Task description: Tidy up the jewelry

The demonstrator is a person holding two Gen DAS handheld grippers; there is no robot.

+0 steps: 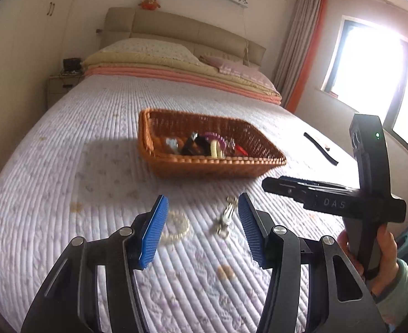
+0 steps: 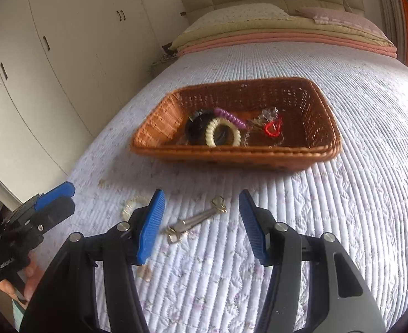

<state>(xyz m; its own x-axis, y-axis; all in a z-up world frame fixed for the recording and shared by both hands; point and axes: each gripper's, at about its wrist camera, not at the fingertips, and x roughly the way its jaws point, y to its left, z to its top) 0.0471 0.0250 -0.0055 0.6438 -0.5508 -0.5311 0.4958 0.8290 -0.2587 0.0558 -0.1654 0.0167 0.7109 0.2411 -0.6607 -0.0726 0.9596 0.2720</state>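
A brown wicker basket sits on the quilted bed. It holds a purple coil, a cream coil, a red piece and dark pieces. On the quilt in front of it lie a pearl bracelet and a silver clip with charms. My left gripper is open and empty above these two. My right gripper is open and empty above the silver clip. In the left wrist view the right gripper's body shows at the right.
A black strip lies on the quilt right of the basket. Folded blankets and pillows lie at the bed's head. A nightstand and wardrobes stand left of the bed. A window is on the right.
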